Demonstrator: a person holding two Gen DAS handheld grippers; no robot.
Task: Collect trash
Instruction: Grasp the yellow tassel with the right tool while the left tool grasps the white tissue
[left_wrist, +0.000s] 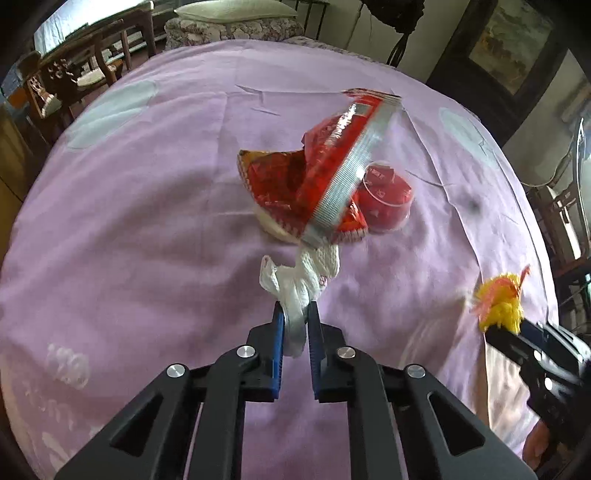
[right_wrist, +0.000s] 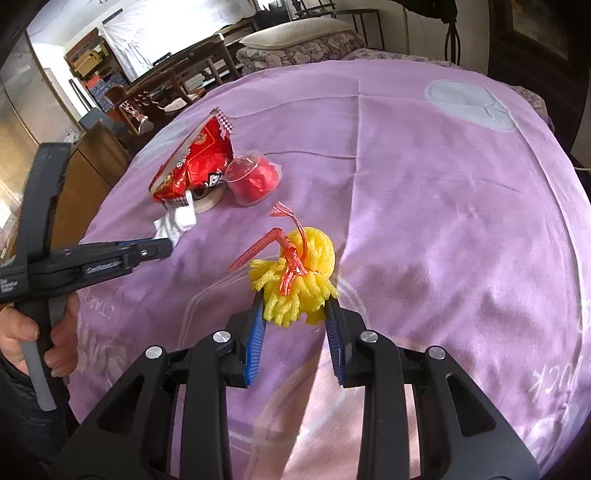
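Lilac bedspread (left_wrist: 147, 221): our left gripper (left_wrist: 295, 314) pinches crumpled white tissue (left_wrist: 295, 284) beside red foil snack bag (left_wrist: 314, 177); right gripper (right_wrist: 295, 306) clamps yellow foam netting (right_wrist: 295, 280).

The left gripper (left_wrist: 295, 308) pinches a white tissue (left_wrist: 295, 284) before a red wrapper (left_wrist: 325, 173) and a cup (left_wrist: 388, 199) on the bed (left_wrist: 147, 221).

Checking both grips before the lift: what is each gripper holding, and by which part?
Left gripper pinches the white tissue by its near end. Right gripper clamps the yellow foam net across its frayed near end.
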